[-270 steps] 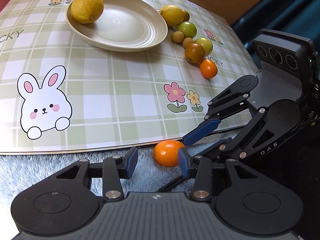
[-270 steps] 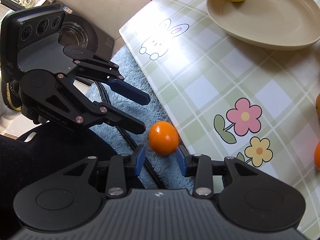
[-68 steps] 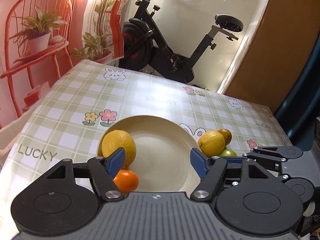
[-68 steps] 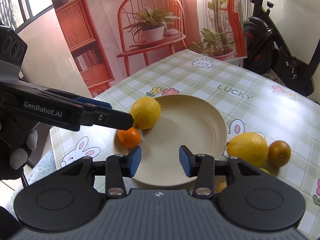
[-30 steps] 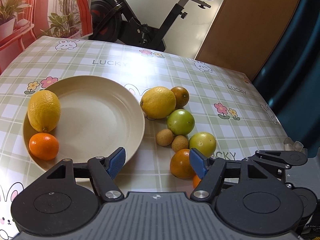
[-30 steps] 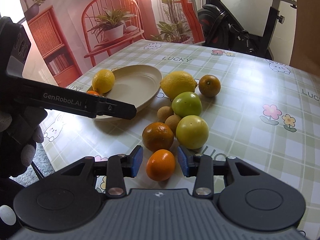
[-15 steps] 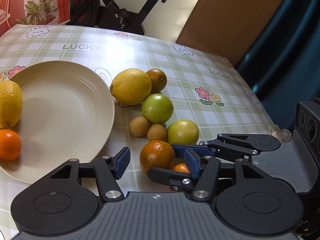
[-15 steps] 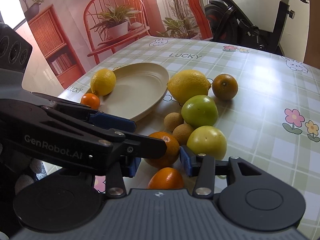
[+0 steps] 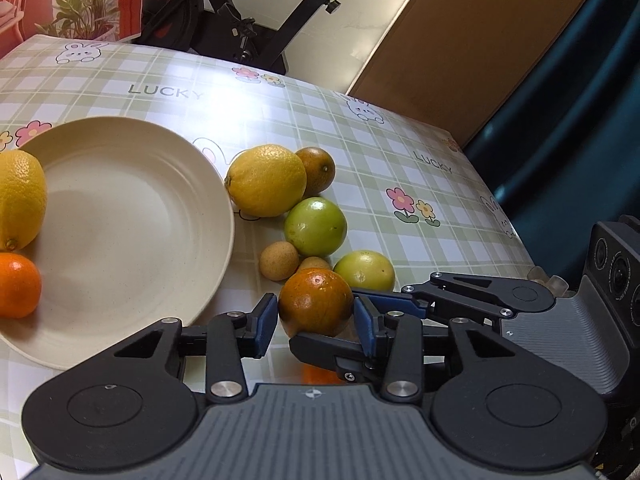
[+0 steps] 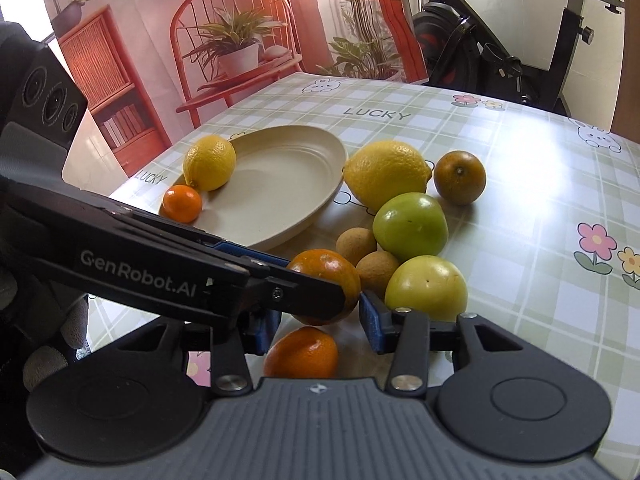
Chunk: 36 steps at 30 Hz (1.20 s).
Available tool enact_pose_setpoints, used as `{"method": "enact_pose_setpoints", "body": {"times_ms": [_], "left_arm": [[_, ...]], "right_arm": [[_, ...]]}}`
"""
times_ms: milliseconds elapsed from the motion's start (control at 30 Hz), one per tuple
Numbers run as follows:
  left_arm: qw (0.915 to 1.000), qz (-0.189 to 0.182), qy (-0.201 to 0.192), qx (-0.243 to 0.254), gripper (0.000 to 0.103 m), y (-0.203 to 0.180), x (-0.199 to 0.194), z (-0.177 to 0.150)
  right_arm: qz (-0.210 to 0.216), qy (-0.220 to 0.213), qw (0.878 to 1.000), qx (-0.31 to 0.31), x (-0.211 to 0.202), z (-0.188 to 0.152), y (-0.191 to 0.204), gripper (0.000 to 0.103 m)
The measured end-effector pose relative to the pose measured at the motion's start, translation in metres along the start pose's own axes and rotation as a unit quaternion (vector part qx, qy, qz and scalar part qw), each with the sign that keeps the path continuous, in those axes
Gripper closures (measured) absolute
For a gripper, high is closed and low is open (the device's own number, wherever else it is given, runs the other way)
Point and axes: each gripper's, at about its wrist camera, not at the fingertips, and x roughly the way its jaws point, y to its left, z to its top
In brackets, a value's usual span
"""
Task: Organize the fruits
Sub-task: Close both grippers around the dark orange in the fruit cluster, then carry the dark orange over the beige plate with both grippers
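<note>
1. Right now the left gripper (image 9: 315,322) has its blue pads either side of the dark orange (image 9: 316,307), narrow gap, pads at or nearly at the skin; cannot tell if it is actually clamped.
2. Right gripper (image 10: 316,326) is spread fairly wide, holding nothing; small bright orange (image 10: 302,353) sits just below and between its fingers, on the table, not gripped.
3. Left claw's finger crosses in front of the right claw, so both crowd the same spot.
4. Ahead of the left claw: two small brown round fruits (image 9: 279,260), pale green fruit (image 9: 364,270) touching the cluster, green fruit (image 9: 315,226) beyond, then loose lemon (image 9: 266,180) and a second dark orange (image 9: 316,171).
5. Plate (image 9: 120,216) lies ahead-left of the left claw, with a lemon (image 9: 20,198) and a small orange (image 9: 18,285) on its far-left edge.
6. Handling, judged: dark orange is round, firm, light, with slightly slick peel; likely to roll or squirt out if pinched off-centre.
7. Best hold: across its widest middle, pads opposite each other, moderate squeeze.
8. Risk: lifting may nudge the touching brown fruits and set them rolling.
</note>
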Motion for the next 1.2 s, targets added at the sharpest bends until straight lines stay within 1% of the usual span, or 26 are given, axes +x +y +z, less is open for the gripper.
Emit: {"method": "enact_pose_setpoints", "body": {"times_ms": [133,267,400,533,633,700,833,900,1033,1200], "left_arm": [[0.9997,0.004,-0.026,0.003,0.059,0.002,-0.015,0.012],[0.9984,0.02,-0.052,-0.007,0.059,0.017,-0.03,0.031],[0.9961,0.041,-0.073,-0.03,0.059,0.042,-0.044,0.047],[0.993,0.074,-0.084,-0.038,0.059,0.068,-0.053,0.065],[0.9905,0.098,-0.084,-0.048,0.059,0.089,-0.055,0.079],[0.9898,0.11,-0.076,-0.049,0.058,0.1,-0.054,0.085],[0.9895,0.12,-0.057,-0.058,0.058,0.117,-0.047,0.091],[0.9893,0.12,-0.057,-0.061,0.058,0.122,-0.047,0.091],[0.9892,0.121,-0.054,-0.062,0.058,0.119,-0.046,0.088],[0.9905,0.123,-0.039,-0.048,0.058,0.115,-0.035,0.094]], "right_arm": [[0.002,-0.016,1.0,-0.009,-0.008,0.014,0.003,0.057],[0.012,-0.027,0.999,-0.029,-0.003,0.04,0.011,0.057],[0.032,-0.037,0.998,-0.047,0.015,0.07,0.023,0.057],[0.057,-0.039,0.996,-0.064,0.045,0.1,0.036,0.057],[0.067,-0.035,0.995,-0.068,0.071,0.119,0.047,0.057],[0.072,-0.03,0.995,-0.061,0.09,0.129,0.053,0.057],[0.074,-0.01,0.995,-0.059,0.12,0.139,0.06,0.057],[0.075,0.002,0.996,-0.057,0.131,0.14,0.06,0.057],[0.079,0.004,0.996,-0.041,0.14,0.142,0.054,0.057],[0.075,0.007,0.997,-0.02,0.141,0.142,0.043,0.057]]}}
